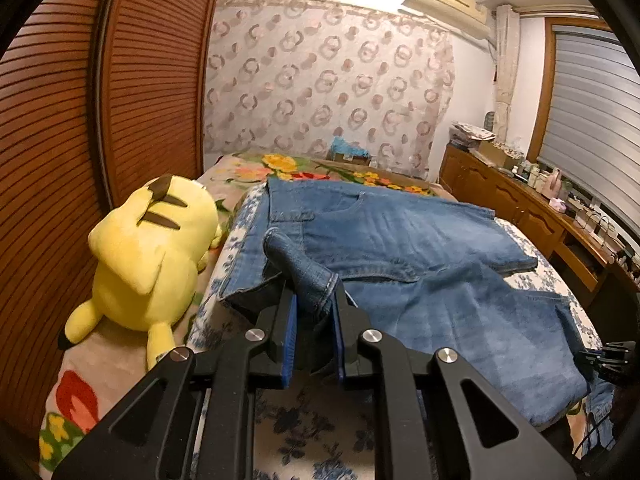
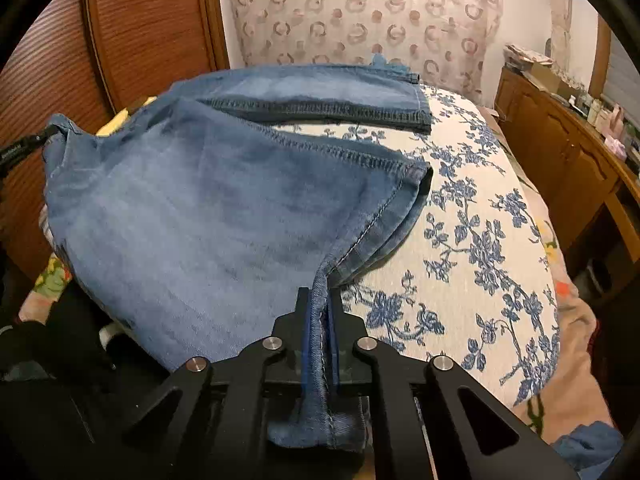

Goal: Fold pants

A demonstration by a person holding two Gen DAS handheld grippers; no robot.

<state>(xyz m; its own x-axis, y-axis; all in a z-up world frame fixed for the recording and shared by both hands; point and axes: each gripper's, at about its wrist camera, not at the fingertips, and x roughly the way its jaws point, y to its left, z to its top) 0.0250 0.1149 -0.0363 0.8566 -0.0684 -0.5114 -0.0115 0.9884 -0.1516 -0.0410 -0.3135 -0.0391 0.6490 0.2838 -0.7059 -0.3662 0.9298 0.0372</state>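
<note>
Support: bed (image 1: 256, 412) under white cloth with blue flower print, over a floral blanket (image 1: 76, 400) | On cloth: blue denim pants (image 1: 400, 232), spread partly folded | On blanket: yellow plush toy (image 1: 148, 252) beside pants; small blue item (image 1: 348, 148) at far end

Blue denim jeans (image 1: 400, 240) lie on a white sheet (image 2: 480, 220) — blue floral print. The plush (image 1: 148, 252) is yellow, brown-striped — tool pads (image 1: 289, 336) blue.
</note>
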